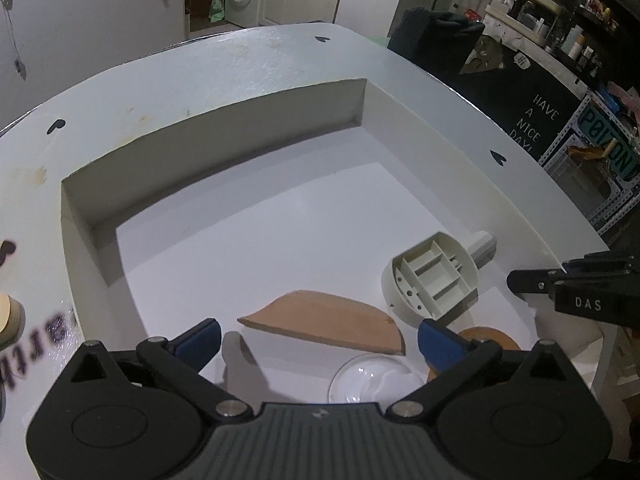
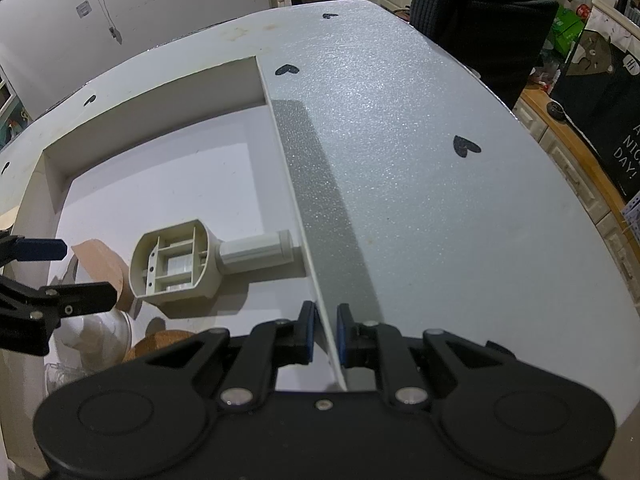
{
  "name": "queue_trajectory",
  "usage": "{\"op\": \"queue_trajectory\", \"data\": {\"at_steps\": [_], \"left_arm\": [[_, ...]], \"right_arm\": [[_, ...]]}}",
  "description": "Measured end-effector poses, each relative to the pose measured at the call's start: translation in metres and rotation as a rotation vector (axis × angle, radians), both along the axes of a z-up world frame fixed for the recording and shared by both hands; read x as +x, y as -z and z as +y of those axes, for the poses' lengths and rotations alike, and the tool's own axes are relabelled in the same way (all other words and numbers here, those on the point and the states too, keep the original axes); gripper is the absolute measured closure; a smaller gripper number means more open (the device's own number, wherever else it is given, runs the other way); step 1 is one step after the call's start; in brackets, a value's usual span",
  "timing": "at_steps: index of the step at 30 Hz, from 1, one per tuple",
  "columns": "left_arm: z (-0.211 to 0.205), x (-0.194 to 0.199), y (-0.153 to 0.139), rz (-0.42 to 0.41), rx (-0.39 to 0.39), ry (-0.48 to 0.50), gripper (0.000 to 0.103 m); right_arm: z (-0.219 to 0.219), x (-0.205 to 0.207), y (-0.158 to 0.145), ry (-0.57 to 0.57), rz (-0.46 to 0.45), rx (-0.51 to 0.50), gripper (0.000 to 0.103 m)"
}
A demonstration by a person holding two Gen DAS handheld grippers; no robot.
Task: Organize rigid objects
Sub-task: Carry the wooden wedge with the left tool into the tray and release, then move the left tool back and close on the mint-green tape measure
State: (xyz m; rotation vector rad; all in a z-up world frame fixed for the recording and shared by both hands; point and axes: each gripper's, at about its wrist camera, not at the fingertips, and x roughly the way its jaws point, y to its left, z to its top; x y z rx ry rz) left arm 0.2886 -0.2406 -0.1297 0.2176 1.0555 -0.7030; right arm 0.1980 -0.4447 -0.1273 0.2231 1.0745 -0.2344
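A shallow white box (image 1: 224, 136) lies on the table. Inside it are a beige ribbed plastic part with a stub handle (image 1: 432, 280) (image 2: 176, 268), a curved wooden piece (image 1: 328, 322) (image 2: 104, 260), a clear dome (image 1: 372, 380) and a cork disc (image 1: 488, 338) (image 2: 160, 342). My left gripper (image 1: 320, 332) hangs open over the box's near end, jaws wide above the wooden piece and the dome, holding nothing. The right gripper (image 2: 326, 314) is shut on the box's thin right wall (image 2: 296, 184), one pad on each side.
The speckled white tabletop (image 2: 420, 140) with black heart marks spreads to the right of the box. A stack of pale wooden discs (image 1: 10, 316) sits at the left edge. A dark knitted bundle (image 2: 480, 12) stands beyond the far right corner.
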Motion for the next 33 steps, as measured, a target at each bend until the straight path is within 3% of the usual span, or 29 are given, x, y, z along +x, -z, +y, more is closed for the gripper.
{"op": "queue_trajectory", "data": {"at_steps": [9, 25, 29, 33], "left_arm": [[0.006, -0.013, -0.012, -0.013, -0.008, 0.006, 0.000], [0.035, -0.065, -0.076, -0.124, -0.142, 0.033, 0.000], [0.051, -0.071, -0.089, -0.146, -0.166, -0.006, 0.000], [0.074, -0.068, -0.101, -0.185, -0.178, -0.103, 0.000]], "right_arm": [[0.000, 0.000, 0.000, -0.001, 0.000, 0.001, 0.090], [0.001, 0.000, 0.000, -0.002, 0.000, -0.002, 0.090], [0.000, 0.000, 0.000, -0.002, 0.000, -0.001, 0.090], [0.000, 0.000, 0.000, -0.001, -0.001, -0.002, 0.090]]}}
